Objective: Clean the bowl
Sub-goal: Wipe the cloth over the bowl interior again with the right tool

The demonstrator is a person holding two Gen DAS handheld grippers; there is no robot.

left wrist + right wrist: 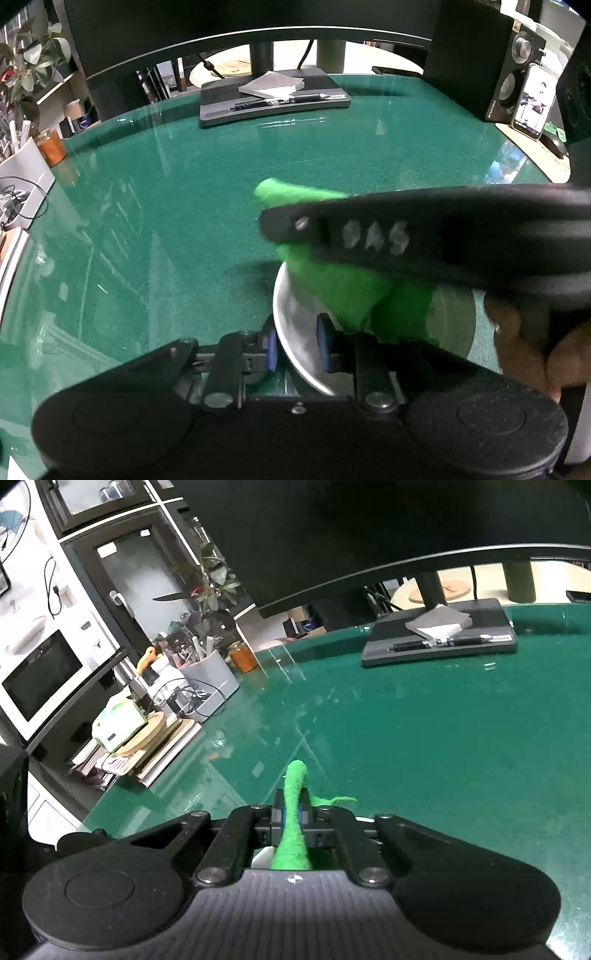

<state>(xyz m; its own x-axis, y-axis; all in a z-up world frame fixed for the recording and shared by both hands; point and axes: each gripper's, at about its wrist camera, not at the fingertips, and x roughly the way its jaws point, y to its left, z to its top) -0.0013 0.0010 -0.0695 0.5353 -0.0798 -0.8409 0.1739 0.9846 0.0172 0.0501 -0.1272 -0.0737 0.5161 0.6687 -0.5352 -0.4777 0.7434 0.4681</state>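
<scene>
A metal bowl point(295, 325) is held tilted just above the green desk, low in the left wrist view. My left gripper point(298, 349) is shut on its near rim, one blue pad outside the wall and one inside. A bright green cloth point(343, 295) hangs into the bowl and covers much of its inside. My right gripper point(269, 225) reaches in from the right above the bowl, shut on that cloth. In the right wrist view the right gripper point(291, 814) pinches the green cloth point(295, 775), whose end sticks up past the jaws. The bowl is hidden there.
The glass-topped green desk point(166, 206) stretches ahead. A monitor base with notepad and pens point(273, 96) stands at the back, a speaker point(517, 66) and phone point(533, 99) at the back right. A hand point(535, 347) grips the right tool. Books and clutter point(155, 746) line the left edge.
</scene>
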